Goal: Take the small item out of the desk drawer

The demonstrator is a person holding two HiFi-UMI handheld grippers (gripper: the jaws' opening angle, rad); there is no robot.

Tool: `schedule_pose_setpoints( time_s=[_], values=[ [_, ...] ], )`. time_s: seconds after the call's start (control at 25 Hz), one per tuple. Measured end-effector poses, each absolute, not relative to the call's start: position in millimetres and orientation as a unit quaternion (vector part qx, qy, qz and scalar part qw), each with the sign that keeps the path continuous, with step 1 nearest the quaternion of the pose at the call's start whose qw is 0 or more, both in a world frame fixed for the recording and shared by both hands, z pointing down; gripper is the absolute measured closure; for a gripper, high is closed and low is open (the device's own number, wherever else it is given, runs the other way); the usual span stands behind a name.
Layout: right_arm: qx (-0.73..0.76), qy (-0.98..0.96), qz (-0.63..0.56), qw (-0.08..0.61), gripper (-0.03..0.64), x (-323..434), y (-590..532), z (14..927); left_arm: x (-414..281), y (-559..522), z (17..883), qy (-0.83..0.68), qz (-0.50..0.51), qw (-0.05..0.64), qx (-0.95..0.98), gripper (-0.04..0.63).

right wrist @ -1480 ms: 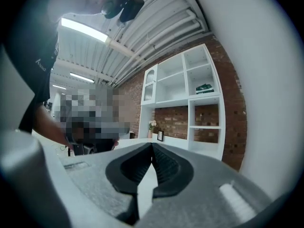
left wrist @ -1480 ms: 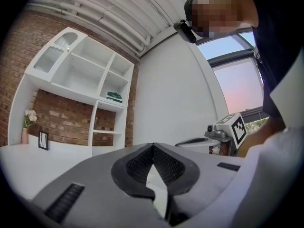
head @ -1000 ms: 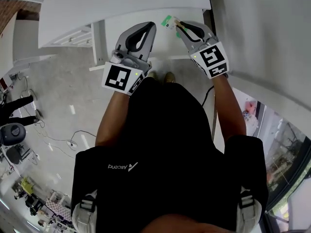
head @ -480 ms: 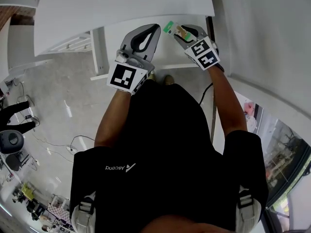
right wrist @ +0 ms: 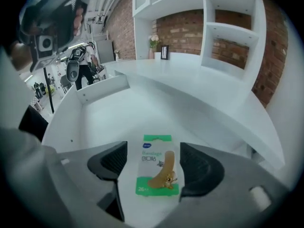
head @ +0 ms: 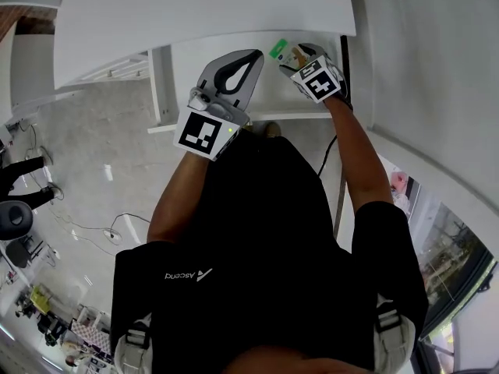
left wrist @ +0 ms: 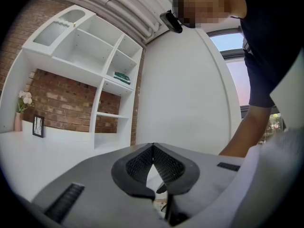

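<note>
The small item is a flat bandage packet (right wrist: 157,151), white and green with a tan plaster printed on it. It lies flat on the white desk surface (right wrist: 199,103). My right gripper (right wrist: 156,169) is over it with its jaws opening; the packet sits in the gap and neither pad touches it. In the head view the packet (head: 281,51) pokes out ahead of the right gripper (head: 299,56). My left gripper (head: 248,59) hangs beside it to the left, shut and empty. Its closed pads (left wrist: 164,165) meet at the tip in the left gripper view.
A white open drawer box (right wrist: 102,87) stands out at the left of the desk. White shelving (right wrist: 228,27) against a brick wall rises behind the desk, with a vase and a small frame (right wrist: 164,52) on it. A white desk leg (head: 161,84) stands left of my grippers.
The right gripper has moved forward over the desk and its jaws have spread, letting go of the bandage packet, which now lies on the surface. The left gripper stays shut.
</note>
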State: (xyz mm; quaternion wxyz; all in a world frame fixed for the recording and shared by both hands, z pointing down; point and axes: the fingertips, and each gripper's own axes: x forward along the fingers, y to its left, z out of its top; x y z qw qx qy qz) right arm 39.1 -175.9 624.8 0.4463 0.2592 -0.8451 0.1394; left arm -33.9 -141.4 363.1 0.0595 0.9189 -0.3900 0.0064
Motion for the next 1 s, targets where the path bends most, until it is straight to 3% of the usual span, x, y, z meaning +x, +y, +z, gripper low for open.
schedule_pose_setpoints(
  time_s=[0.64,1.0],
  values=[
    [0.218,-0.820,0.167,0.502,0.253,44,-180,682,-43,-148,377,-0.407,0.018,0.073,0.910,0.597],
    [0.219,-0.836,0.153,0.480,0.267,43,-178,674,-46,-145,375,-0.419,0.018,0.079,0.904,0.597]
  ],
)
